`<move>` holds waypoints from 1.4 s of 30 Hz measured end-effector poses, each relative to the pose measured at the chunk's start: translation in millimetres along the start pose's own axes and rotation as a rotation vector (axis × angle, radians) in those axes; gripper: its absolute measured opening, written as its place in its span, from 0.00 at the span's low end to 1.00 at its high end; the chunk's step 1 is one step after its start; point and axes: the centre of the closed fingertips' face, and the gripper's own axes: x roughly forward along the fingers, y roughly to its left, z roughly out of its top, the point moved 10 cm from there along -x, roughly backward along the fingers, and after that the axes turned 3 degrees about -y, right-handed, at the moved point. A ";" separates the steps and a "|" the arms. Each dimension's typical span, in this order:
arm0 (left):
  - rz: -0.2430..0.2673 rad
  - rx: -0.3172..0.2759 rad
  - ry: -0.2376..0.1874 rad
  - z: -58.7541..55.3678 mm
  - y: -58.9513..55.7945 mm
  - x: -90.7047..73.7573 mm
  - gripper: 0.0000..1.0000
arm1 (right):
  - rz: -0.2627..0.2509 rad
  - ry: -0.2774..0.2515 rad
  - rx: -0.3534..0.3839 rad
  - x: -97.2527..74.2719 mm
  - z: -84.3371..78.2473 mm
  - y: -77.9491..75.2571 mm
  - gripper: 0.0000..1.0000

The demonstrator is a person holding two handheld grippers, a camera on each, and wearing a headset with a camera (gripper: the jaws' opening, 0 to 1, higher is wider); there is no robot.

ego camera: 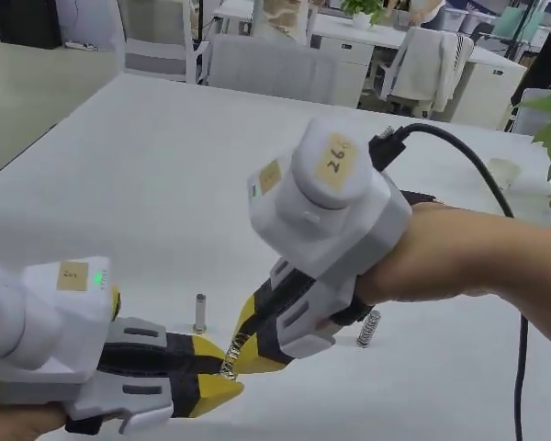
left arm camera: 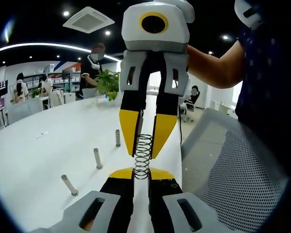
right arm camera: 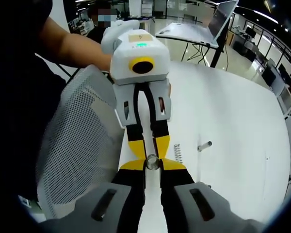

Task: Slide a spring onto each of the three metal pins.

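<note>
Grips one spring (left arm camera: pixel 142 155) at both ends, with left gripper (left arm camera: pixel 141 174) and right gripper (right arm camera: pixel 153 167) each clenched on it, above the counter (ego camera: pixel 147 184) near three bare pins (left arm camera: pixel 97 158). Likely light, thin, bendy, quick to flick away; best pinched sideways across coils near one end, bore open.

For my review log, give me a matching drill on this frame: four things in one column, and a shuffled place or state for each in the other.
Things:
1. held spring
2. loose spring
3. metal pins
4. right gripper

Places or states:
A. standing upright on the table, no spring on them
B. carries a sticker reading 26
C. lying on the table, untouched
D. pinched at jaw tips, above the table

Pairs: 1-D, 2-C, 3-A, 4-B.
</note>
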 end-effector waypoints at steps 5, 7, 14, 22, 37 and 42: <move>-0.001 -0.001 0.000 0.1 0.4 0.6 0.02 | -0.001 0.009 -0.002 0.3 1.1 -0.5 0.08; 0.000 -0.001 -0.001 0.1 0.7 0.7 0.02 | -0.002 0.008 -0.001 0.2 1.5 -0.6 0.08; -0.002 -0.010 0.006 -0.8 1.1 1.5 0.03 | -0.002 0.025 -0.006 2.1 1.3 -0.9 0.08; -0.003 -0.027 0.003 -1.5 1.5 1.3 0.08 | -0.006 0.040 -0.010 2.7 1.4 -2.9 0.08; 0.049 -0.064 -0.015 -9.0 8.1 -6.9 0.20 | -0.031 0.076 0.008 -2.5 -8.8 -9.8 0.08; 0.072 -0.079 -0.022 -13.0 11.4 -11.1 0.25 | -0.040 0.091 0.015 -3.3 -13.2 -11.9 0.08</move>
